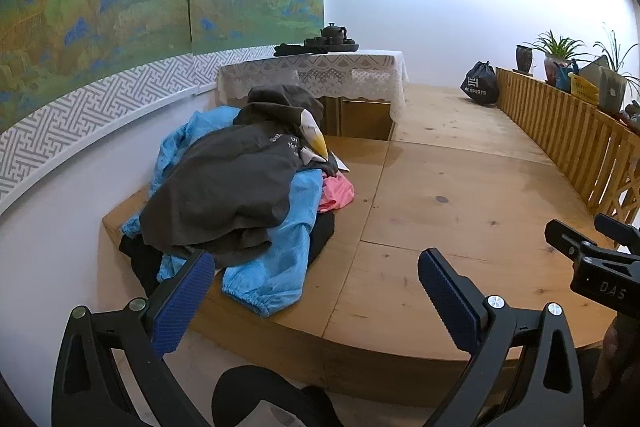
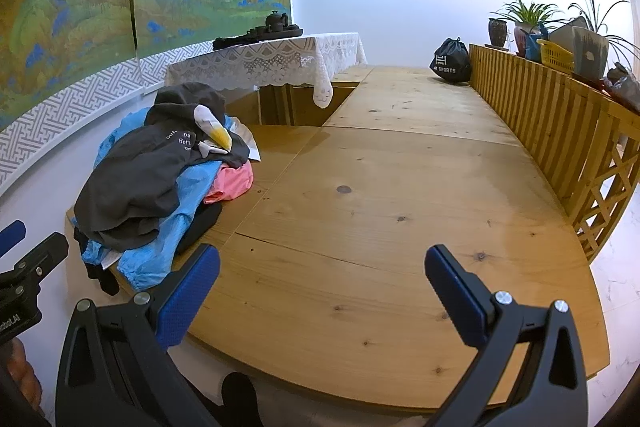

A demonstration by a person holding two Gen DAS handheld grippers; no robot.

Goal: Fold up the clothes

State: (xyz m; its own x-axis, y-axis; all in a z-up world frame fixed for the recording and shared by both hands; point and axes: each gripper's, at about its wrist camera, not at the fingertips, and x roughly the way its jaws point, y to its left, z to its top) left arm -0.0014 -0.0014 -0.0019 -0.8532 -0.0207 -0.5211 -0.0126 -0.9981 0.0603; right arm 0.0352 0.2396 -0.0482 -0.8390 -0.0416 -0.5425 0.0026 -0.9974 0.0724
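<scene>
At the platform's left side a clothes pile lies, dark grey sweatshirt topping a blue jacket. The left gripper hangs spread, holding nothing, just before it. The right gripper, likewise spread, faces bare wooden platform; a black drawstring bag and slatted railing stand beyond.

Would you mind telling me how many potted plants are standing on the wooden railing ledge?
2: one potted plant sits near the ledge's far end beside a dark vase; the other plant stands nearer, behind the yellow basket. Clutter may hide more.
</scene>
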